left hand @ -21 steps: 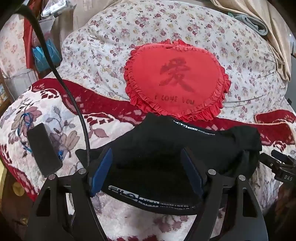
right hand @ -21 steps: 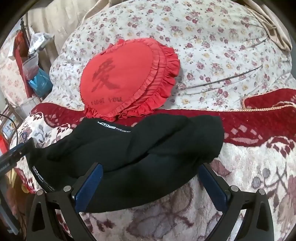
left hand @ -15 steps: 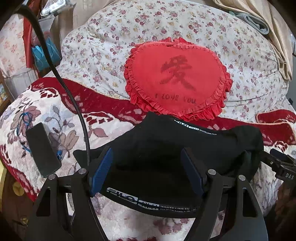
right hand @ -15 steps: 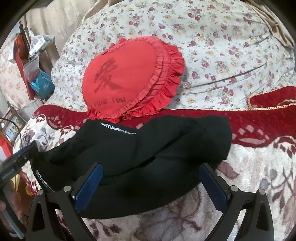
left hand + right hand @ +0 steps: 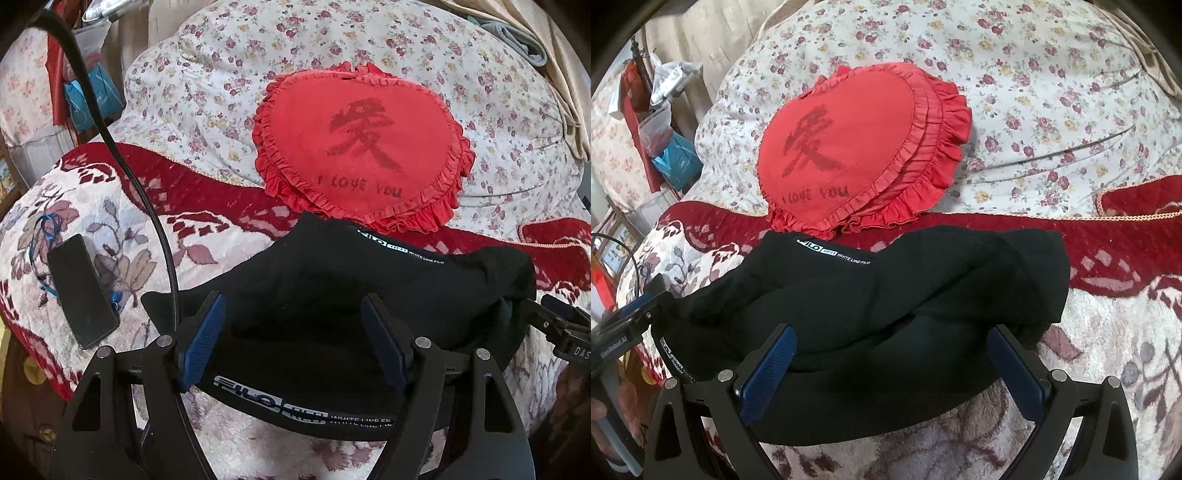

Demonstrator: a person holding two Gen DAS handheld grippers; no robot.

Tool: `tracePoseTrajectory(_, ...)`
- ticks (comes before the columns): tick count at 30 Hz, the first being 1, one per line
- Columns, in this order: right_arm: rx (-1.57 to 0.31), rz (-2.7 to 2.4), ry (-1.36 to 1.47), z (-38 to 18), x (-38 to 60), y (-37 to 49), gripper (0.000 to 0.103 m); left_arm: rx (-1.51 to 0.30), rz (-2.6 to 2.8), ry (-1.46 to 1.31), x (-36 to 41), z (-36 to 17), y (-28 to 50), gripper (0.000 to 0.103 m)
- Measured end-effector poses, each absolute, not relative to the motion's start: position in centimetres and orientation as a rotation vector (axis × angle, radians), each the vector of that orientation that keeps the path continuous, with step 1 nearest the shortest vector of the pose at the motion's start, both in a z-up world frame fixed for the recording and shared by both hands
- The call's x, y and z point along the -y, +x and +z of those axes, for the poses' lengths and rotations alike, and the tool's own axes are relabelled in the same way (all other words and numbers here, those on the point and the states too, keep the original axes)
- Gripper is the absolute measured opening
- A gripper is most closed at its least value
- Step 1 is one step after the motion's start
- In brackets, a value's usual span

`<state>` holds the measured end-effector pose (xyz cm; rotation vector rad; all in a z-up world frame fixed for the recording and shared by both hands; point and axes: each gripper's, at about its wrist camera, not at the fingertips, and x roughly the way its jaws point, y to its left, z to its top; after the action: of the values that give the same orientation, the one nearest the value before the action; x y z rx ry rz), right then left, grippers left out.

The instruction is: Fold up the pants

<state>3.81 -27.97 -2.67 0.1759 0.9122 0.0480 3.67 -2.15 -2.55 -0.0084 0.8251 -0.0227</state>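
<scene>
The black pants lie folded in a bundle on the bed, a white-lettered stripe along the near edge; they also show in the right wrist view. My left gripper is open, its blue pads either side of the bundle's left end, fabric lying between and under the fingers. My right gripper is open wide, straddling the near edge of the bundle's right part. Each gripper shows at the edge of the other's view: the right one, the left one.
A red heart-shaped cushion leans on a floral quilt just behind the pants. A black phone lies on the red-and-cream blanket at left, with a black cable arching over it. Bags and clutter stand beyond the bed's left edge.
Both grippers have drawn back a little toward me from the pants and stay open. The bundle has settled on the blanket, and has not changed shape.
</scene>
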Motion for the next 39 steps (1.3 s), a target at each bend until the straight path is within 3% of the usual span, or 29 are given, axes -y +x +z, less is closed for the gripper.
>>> tracePoseTrajectory(39,-1.015,0.035,0.275,-5.8,29.1,8.2,0.102,-0.908,-0.007,0.027,2.0,-4.3,9.4,0.076)
